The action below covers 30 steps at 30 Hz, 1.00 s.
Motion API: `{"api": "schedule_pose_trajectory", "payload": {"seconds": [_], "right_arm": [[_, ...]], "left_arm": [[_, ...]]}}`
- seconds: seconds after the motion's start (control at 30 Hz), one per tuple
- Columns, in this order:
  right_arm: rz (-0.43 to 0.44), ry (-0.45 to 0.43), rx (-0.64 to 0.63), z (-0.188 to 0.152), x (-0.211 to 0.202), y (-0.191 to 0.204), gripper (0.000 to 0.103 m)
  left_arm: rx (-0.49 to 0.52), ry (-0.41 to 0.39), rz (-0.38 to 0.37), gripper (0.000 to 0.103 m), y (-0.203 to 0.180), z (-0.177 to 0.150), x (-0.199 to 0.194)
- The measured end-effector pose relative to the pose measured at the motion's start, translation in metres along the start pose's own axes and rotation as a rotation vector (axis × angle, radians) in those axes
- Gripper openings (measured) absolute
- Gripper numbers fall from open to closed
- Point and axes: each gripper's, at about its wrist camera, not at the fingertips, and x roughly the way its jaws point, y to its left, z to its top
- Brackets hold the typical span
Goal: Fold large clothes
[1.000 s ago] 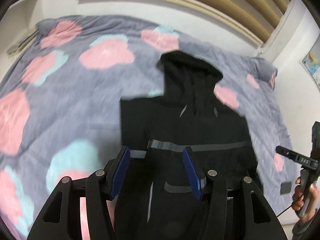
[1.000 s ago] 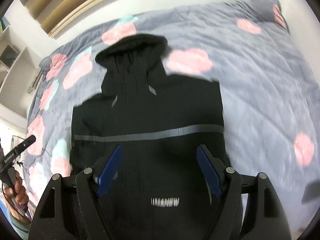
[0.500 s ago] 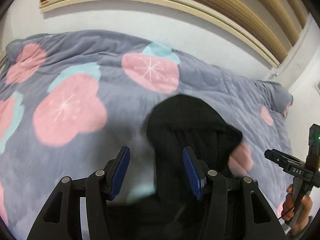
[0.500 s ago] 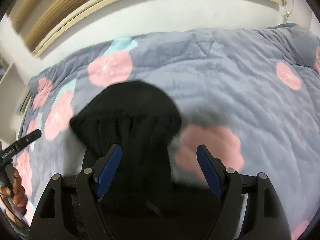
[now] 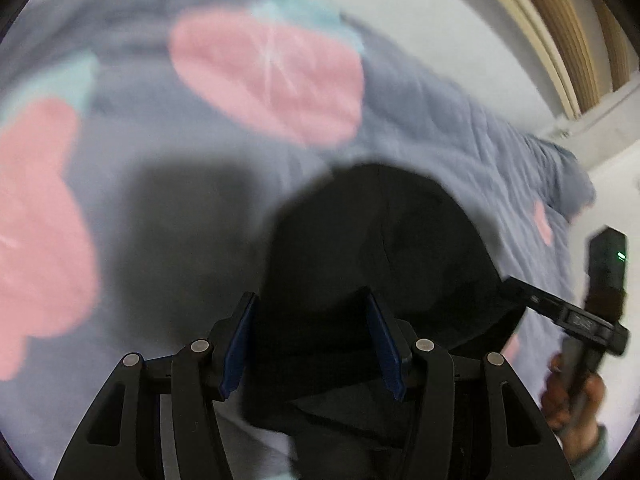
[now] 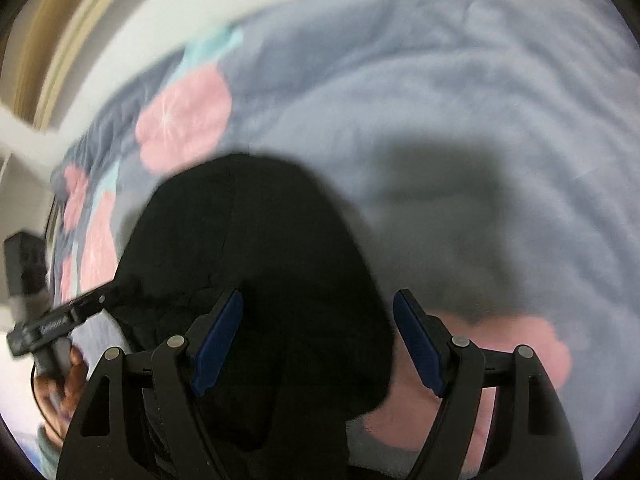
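The black hoodie lies flat on the bed, and only its hood (image 5: 384,248) (image 6: 256,248) and upper part show now. My left gripper (image 5: 314,344) hangs open just above the hood's left side, blue pads apart with nothing pressed between them. Over the hood's right edge my right gripper (image 6: 316,340) stands wide open, its right pad (image 6: 416,344) above the quilt. Each view catches the other gripper at its edge, held in a person's hand (image 5: 572,396) (image 6: 60,380). The hoodie's body is hidden below both frames.
A grey-blue quilt (image 5: 460,120) (image 6: 460,120) with pink and teal blotches covers the bed. A white wall (image 5: 420,20) with a wooden slatted strip (image 5: 560,32) runs along the bed's far side. Gripper shadows fall on the quilt beside the hood.
Both grippers have swept forward and down along the hoodie, from over its body and grey stripe to close above the hood. Their jaw widths look unchanged.
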Motion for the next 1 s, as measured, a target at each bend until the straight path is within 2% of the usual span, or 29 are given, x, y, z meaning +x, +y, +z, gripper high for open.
{"api": "schedule_pose_trajectory", "payload": {"seconds": [0.07,0.1,0.2,0.23,0.27,0.3,0.33,0.37,0.4,0.43,0.53,0.6,0.67,0.77,0.8,0.83,0.9,1.0], "right_arm": [[0.0,0.039,-0.028,-0.006,0.015,-0.002,0.08],[0.005,0.051,-0.037,-0.01,0.023,-0.005,0.08],[0.085,0.05,0.023,-0.013,0.034,-0.017,0.078],[0.109,0.044,0.039,-0.013,0.034,-0.019,0.065],[0.127,0.039,0.047,-0.013,0.034,-0.018,0.055],[0.123,0.02,0.053,-0.013,0.03,-0.016,0.049],[0.113,-0.005,0.049,-0.013,0.024,-0.013,0.031],[0.113,-0.026,0.044,-0.013,0.016,-0.01,0.023],[0.118,-0.058,0.035,-0.013,0.003,-0.006,0.019],[0.123,-0.086,0.019,-0.012,-0.009,-0.002,0.017],[0.101,-0.144,-0.06,-0.014,-0.036,0.016,0.016],[0.059,-0.14,-0.099,-0.015,-0.034,0.021,0.016],[0.008,-0.1,-0.112,-0.014,-0.013,0.02,0.016],[-0.005,-0.026,-0.089,-0.013,0.017,0.009,0.02],[0.001,-0.009,-0.081,-0.013,0.023,0.006,0.022],[0.006,0.003,-0.08,-0.011,0.028,0.005,0.027],[0.007,0.016,-0.083,-0.007,0.029,0.004,0.033],[0.026,0.025,-0.094,0.003,0.02,0.001,0.046]], "left_arm": [[-0.002,0.054,-0.015,0.06,0.013,-0.008,0.018],[-0.027,0.07,-0.037,0.066,0.022,-0.012,0.025],[-0.09,0.063,-0.112,0.069,0.036,-0.017,0.031],[-0.095,0.06,-0.116,0.069,0.036,-0.017,0.031],[-0.079,0.05,-0.109,0.066,0.031,-0.017,0.03],[-0.038,0.027,-0.094,0.053,0.022,-0.017,0.027],[-0.003,0.012,-0.088,0.044,0.015,-0.017,0.023],[0.031,-0.009,-0.075,0.038,0.007,-0.018,0.017],[0.058,-0.037,-0.066,0.024,0.0,-0.018,0.009],[0.073,-0.07,-0.087,0.019,-0.005,-0.017,-0.005],[0.074,-0.157,-0.164,0.018,-0.013,-0.013,-0.04],[0.093,-0.166,-0.166,0.018,-0.017,-0.014,-0.044],[0.108,-0.116,-0.122,0.018,-0.015,-0.015,-0.026],[0.071,0.012,-0.075,0.023,0.002,-0.018,0.022],[0.054,0.028,-0.08,0.032,0.008,-0.019,0.031],[0.021,0.037,-0.09,0.038,0.015,-0.019,0.038],[-0.026,0.042,-0.152,0.039,0.024,-0.016,0.041],[-0.051,0.05,-0.196,0.044,0.029,-0.009,0.038]]}}
